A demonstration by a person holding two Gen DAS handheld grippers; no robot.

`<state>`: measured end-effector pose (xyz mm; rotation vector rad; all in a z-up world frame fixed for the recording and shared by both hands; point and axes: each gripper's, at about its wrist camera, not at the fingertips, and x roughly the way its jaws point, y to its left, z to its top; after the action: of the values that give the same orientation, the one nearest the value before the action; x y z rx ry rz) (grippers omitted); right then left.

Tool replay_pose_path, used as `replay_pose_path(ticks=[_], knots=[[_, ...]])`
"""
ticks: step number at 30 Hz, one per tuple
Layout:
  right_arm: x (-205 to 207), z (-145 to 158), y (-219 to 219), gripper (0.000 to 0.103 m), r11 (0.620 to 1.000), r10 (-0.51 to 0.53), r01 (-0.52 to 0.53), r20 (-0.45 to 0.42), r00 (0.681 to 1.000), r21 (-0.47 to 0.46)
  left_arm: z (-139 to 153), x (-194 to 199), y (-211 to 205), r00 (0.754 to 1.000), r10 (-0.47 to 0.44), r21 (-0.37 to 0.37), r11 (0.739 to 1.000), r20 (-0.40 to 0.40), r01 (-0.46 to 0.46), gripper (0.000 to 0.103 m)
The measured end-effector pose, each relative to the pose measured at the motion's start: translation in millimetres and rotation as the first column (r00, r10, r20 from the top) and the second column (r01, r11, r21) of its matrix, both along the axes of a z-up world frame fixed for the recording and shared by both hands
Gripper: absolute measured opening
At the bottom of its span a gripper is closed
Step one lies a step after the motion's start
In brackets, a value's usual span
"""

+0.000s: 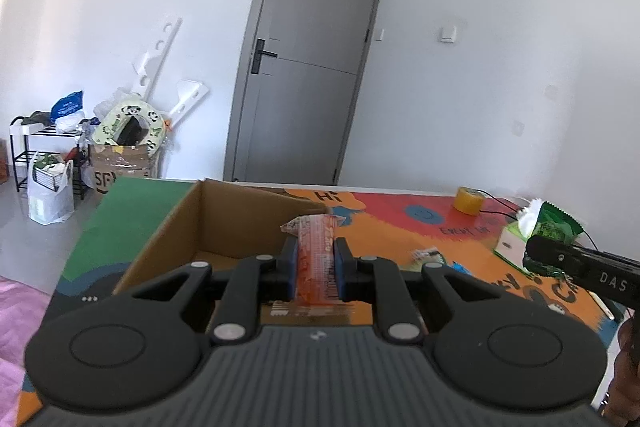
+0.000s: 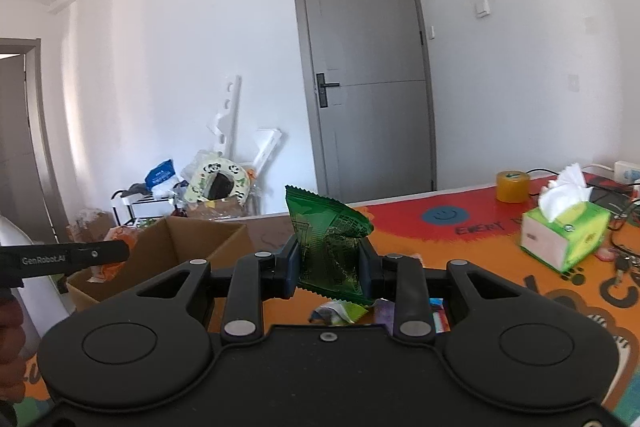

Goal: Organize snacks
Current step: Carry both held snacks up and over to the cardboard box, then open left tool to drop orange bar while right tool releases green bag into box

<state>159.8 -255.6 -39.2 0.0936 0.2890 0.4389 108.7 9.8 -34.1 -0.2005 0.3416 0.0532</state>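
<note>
Over table (image 1: 400,223), orange packet (image 1: 316,259) upright.

Orange packet (image 1: 316,259): lower end hidden behind left tongs (image 1: 316,269). Green packet (image 2: 330,251): print too small to read. Cardboard box (image 1: 224,223): near wall hidden by the tongs' body. Loose wrappers (image 2: 340,311) on desk (image 2: 480,251): partly covered, kinds unclear. Pink cloth (image 1: 16,327) cut off at left edge.

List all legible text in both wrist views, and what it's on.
"GenRobot.AI": side of the left gripper.
"DAS": side of the right gripper, cut off.
"Hi": table mat.
"EVERY": mat, rest hidden.
Print on the orange packet, green packet and floor carton: unreadable.
</note>
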Motion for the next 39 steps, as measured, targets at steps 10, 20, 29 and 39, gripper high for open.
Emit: replay_pose_path(ticks=[10,20,29,39], knots=[[9,2,36,0.030,0.998,0.055,-0.055,-0.003,0.998,0.003,-7,17,32,0.998,0.063,-0.015,0.998,-0.015,-0.063,0.017],[12,9,76,0.030,0.993,0.117,-0.117,0.001,0.993,-0.003,-10,22,64,0.991,0.121,-0.087,0.988,-0.053,-0.126,0.025],[11,20,112,0.030,0.977,0.211,-0.211,0.014,0.977,0.013,-2,-5,86,0.982,0.185,-0.110,0.976,-0.031,-0.187,0.043],[15,31,143,0.031,0.946,0.318,-0.318,0.019,0.948,0.057,5,-19,102,0.965,0.259,-0.109,0.959,-0.036,-0.261,0.057]])
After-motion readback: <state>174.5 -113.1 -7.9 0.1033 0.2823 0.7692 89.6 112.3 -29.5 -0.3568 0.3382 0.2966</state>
